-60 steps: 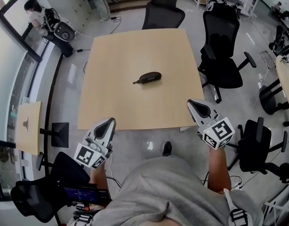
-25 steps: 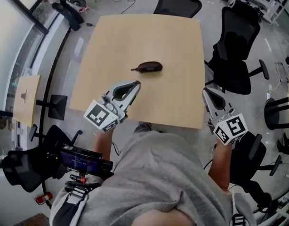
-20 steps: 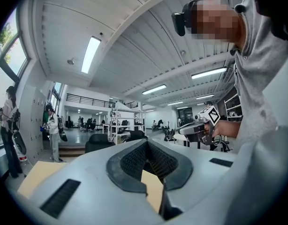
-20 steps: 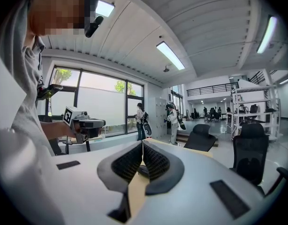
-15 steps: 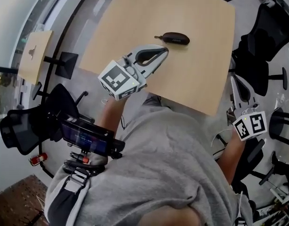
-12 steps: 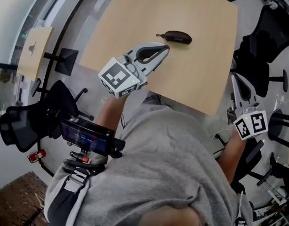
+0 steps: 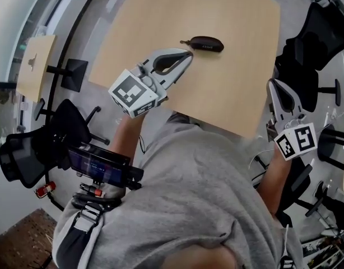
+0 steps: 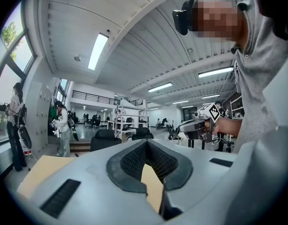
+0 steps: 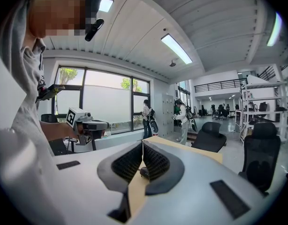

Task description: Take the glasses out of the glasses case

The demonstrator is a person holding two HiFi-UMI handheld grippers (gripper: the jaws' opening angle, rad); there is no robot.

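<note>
A light wooden table point(image 7: 228, 94) is seen from above, with black office chairs point(image 7: 306, 66) set off its right side. The left gripper point(image 7: 186, 54) is held over the table's near part with its jaws pressed together on nothing, and the right gripper point(image 7: 271, 83) is held just off the table's right edge, likewise closed and empty. The dark glasses case point(image 7: 205, 43) is laid shut on the tabletop, near the left gripper's tips but touched by neither gripper.

No text can be read; the pale print on the glasses case point(image 7: 203, 43) is too small.
</note>
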